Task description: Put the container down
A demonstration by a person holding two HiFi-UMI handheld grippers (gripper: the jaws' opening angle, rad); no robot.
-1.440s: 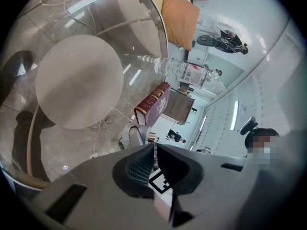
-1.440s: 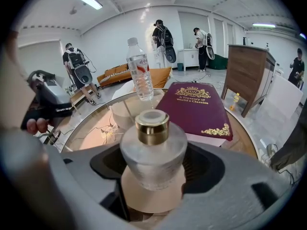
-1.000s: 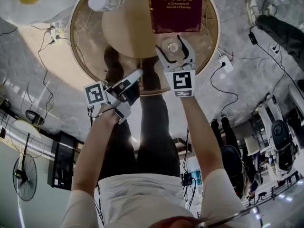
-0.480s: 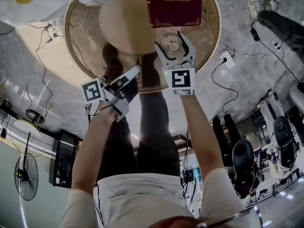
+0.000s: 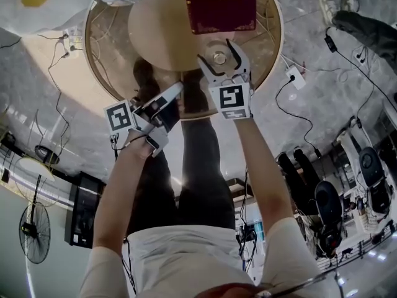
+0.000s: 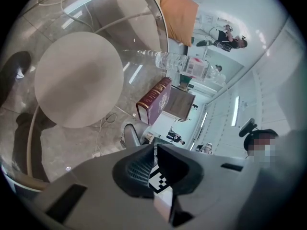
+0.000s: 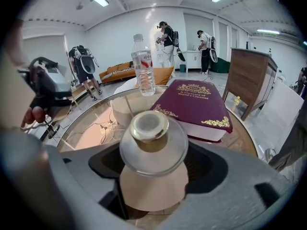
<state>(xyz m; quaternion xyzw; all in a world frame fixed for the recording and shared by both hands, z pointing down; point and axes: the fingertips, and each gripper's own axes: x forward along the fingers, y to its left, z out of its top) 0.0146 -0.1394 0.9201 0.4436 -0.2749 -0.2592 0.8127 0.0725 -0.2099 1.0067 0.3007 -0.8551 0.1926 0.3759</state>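
Note:
The container (image 7: 152, 143) is a small tan jar with a clear glass lid and a gold knob. It sits between the jaws of my right gripper (image 7: 154, 174), whose pads press its sides. In the head view the container (image 5: 219, 58) is over the round glass table (image 5: 93, 48), just in front of the maroon book (image 5: 218, 5). Whether its base touches the glass is hidden. My left gripper (image 5: 177, 95) hangs shut and empty beside the table's near rim, left of the right one. Its closed jaws (image 6: 154, 145) hold nothing.
The maroon book (image 7: 194, 104) lies right behind the container. A clear water bottle (image 7: 144, 71) stands further back on the glass. A tan round base (image 5: 158, 33) shows under the tabletop. Cables and a power strip (image 5: 293, 79) lie on the floor; people stand far off.
The whole head view has drifted slightly up and left. Both grippers keep their places relative to the table and book; the right stays closed on the container, the left stays shut.

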